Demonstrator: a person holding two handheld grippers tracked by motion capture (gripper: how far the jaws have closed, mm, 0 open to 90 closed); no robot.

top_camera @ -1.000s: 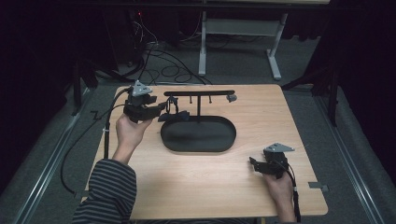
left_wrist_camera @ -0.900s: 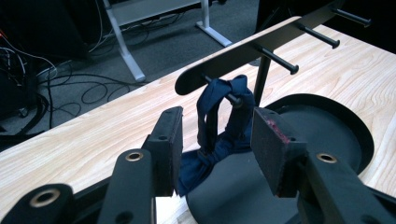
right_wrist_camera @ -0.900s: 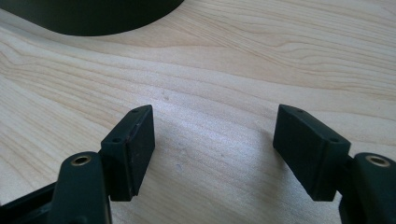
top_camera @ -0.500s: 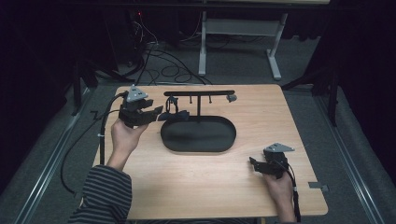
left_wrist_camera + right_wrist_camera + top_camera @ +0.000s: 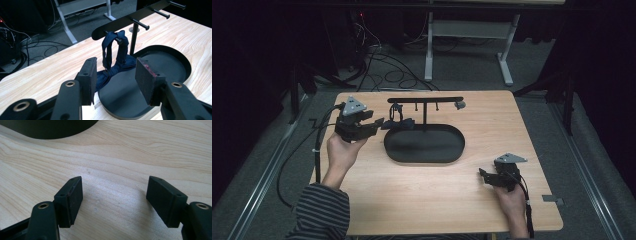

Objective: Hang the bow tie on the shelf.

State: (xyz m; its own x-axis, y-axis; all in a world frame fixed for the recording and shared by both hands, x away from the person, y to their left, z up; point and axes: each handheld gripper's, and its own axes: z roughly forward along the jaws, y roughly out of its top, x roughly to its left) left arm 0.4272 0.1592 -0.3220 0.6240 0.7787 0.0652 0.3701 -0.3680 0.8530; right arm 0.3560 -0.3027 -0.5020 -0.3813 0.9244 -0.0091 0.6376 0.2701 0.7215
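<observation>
A black stand has a bar with pegs [image 5: 427, 100] over an oval tray [image 5: 427, 147]. A dark blue bow tie [image 5: 398, 121] hangs by its strap from the leftmost peg, its bow resting at the tray's left rim. My left gripper [image 5: 377, 122] hovers just left of it, open. In the left gripper view the bow tie [image 5: 112, 50] hangs beyond the pads [image 5: 91, 77], which stand apart without pressing on it; the tray [image 5: 160, 55] lies behind. My right gripper [image 5: 482, 175] rests near the table's front right, and in its own view the right gripper [image 5: 115, 192] is open over bare wood.
The wooden table [image 5: 412, 200] holds the stand in its middle. A small grey tag [image 5: 552, 199] lies at the front right corner. Cables [image 5: 377, 55] and a white desk frame [image 5: 429, 50] sit on the floor behind the table.
My left gripper has drawn back a little to the left, away from the stand, leaving the bow tie on its peg. The right gripper has stayed put.
</observation>
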